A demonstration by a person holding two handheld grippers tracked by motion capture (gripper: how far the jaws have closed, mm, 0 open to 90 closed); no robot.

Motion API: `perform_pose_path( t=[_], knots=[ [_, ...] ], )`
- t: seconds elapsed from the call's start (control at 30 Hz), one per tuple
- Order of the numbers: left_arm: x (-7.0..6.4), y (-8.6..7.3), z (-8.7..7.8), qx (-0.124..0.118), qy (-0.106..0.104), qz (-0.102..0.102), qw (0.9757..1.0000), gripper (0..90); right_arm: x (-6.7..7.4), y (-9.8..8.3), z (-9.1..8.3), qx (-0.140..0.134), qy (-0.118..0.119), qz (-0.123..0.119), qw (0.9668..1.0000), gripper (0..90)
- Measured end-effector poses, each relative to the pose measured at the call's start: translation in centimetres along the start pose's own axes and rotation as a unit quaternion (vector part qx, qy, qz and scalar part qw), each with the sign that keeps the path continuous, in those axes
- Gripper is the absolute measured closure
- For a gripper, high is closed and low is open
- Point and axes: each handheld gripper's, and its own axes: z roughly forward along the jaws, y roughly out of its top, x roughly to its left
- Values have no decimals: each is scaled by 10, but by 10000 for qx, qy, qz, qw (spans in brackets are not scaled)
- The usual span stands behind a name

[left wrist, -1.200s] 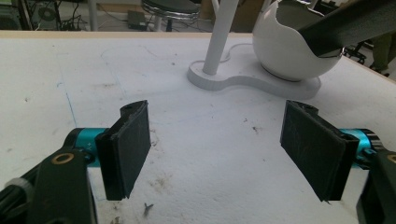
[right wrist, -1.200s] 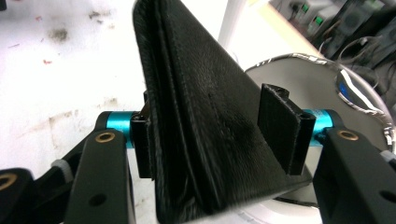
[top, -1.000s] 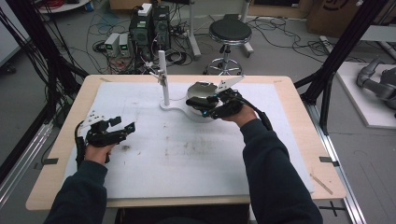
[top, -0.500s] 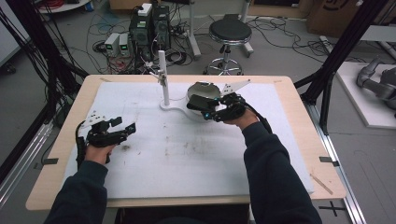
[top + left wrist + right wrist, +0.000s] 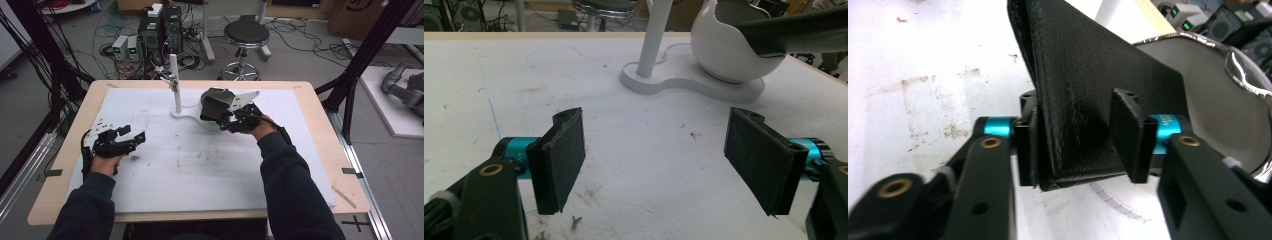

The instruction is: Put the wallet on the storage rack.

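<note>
A lab — black frame struts point(image 5: 372, 47), floor cables point(image 5: 300, 27), computer towers point(image 5: 162, 27) and a stool point(image 5: 246, 37) behind the table point(image 5: 75, 130).

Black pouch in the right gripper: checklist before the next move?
1. Black pouch between the right gripper's pads: ok; the jaws have just been closing and both pads are on it.
2. Pouch at the mouth of the white bowl: ok.
3. Pouch touching the bowl's rim: cannot tell.
4. Bowl seated on its white stand: ok.
5. White post apart from the pouch: ok.
6. Left gripper open, empty, off to the side: ok.
</note>
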Motion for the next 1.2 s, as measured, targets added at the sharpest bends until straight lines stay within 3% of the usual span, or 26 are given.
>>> perform_pose_path(
  t=[0.17,0.37,0.6,0.77,0.87,1.03,1.2],
  knots=[
    [0,0,0,12,-6,2,10000,244,0,-4,2,-48,-49,430,9991,409],
    [1,0,0,2,9,-1,10000,244,1,-6,1,-167,-87,609,9980,325],
    [0,0,0,-5,0,20,10000,244,1,-8,-25,-435,-288,829,9952,299],
    [0,0,0,-12,10,32,10000,244,-1,-24,-44,-581,-533,1077,9911,299],
    [0,0,0,-46,1,39,10000,244,0,-39,-54,-575,-774,1307,9867,285],
    [-2,4,0,-89,-39,173,9998,235,8,-71,-73,-468,-1425,1678,9743,256],
    [-4,7,1,-147,-29,275,9995,215,22,-96,-86,-495,-1769,2007,9623,215]
  ],
)
